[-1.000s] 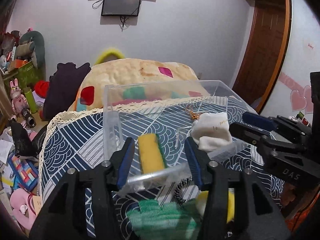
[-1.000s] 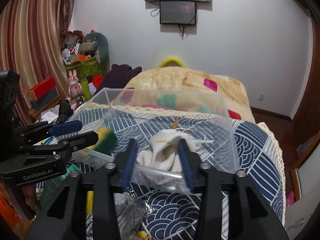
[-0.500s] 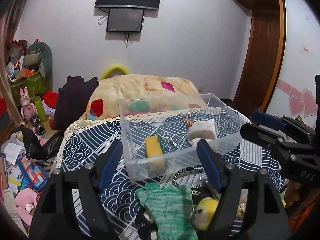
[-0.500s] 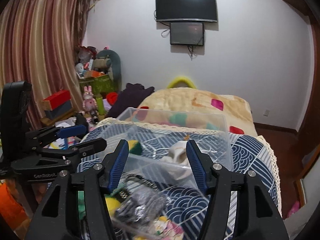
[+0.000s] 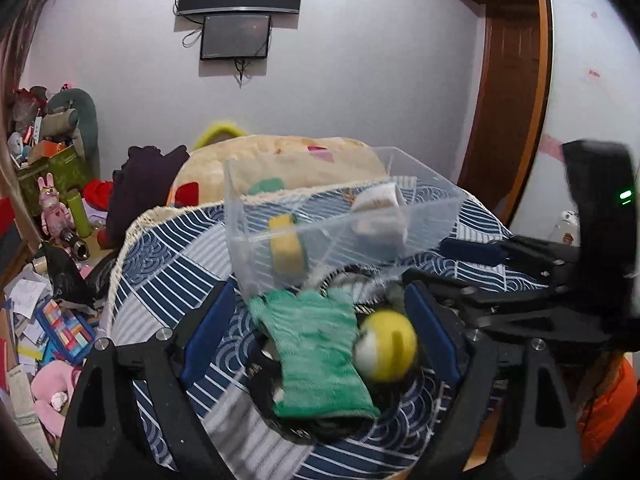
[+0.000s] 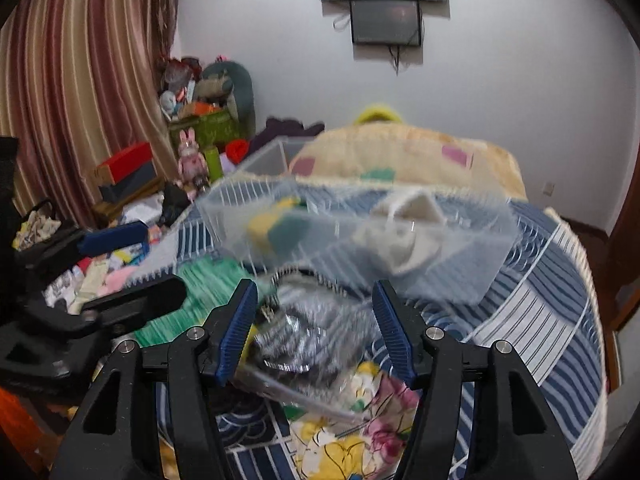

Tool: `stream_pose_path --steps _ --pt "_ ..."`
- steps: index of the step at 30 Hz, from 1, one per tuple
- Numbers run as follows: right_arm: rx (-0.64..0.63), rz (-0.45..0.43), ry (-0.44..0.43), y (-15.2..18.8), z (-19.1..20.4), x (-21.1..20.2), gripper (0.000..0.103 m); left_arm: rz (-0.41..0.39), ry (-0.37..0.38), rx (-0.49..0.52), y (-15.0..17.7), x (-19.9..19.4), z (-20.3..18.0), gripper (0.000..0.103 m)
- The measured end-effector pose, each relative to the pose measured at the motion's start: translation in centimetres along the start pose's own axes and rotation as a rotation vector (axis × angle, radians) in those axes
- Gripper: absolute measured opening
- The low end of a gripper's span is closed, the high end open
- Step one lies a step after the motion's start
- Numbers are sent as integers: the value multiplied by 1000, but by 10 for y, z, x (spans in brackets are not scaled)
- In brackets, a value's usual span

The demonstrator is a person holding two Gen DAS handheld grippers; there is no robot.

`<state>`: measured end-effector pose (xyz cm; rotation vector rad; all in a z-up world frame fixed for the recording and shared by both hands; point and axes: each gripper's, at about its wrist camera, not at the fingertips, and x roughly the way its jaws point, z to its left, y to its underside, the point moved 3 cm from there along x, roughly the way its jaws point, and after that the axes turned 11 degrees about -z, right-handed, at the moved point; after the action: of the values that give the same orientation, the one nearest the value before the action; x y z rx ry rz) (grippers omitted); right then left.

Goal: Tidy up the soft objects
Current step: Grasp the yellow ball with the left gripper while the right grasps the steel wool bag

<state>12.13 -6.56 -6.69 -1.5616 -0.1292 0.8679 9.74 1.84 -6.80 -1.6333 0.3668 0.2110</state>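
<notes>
A clear plastic box stands on the blue patterned table and holds a yellow-green sponge and a white sock. Nearer me lie a green glove and a yellow-white ball. My left gripper is open and empty, its fingers either side of the glove and ball. My right gripper is open and empty above a grey shiny item and a floral cloth. The box, sponge and sock show blurred in the right wrist view.
The round table's cloth has a lace edge. A patterned pillow lies behind the box. Toys and clutter cover the floor at left. A wooden door is at right. The left gripper's body shows at left.
Both grippers have pulled back from the box and opened wider. The glove, ball and grey item, earlier at the frame bottom, now lie between the fingers.
</notes>
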Motion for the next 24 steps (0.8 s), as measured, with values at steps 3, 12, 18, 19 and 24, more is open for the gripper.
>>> stream_pose_path --steps 3,12,18,19,24 --pt "20 28 2 12 -2 3 56 13 43 -8 5 0 -7 77" --pt "84 51 9 27 -17 -4 56 88 125 2 24 14 -28 54" --pt "68 47 -3 32 -9 -4 40 101 144 3 33 23 -35 49" --pt "61 42 -2 31 -8 -6 37 99 154 3 33 22 -36 43" --pt "34 13 17 28 -8 -14 31 101 178 30 36 22 -40 36"
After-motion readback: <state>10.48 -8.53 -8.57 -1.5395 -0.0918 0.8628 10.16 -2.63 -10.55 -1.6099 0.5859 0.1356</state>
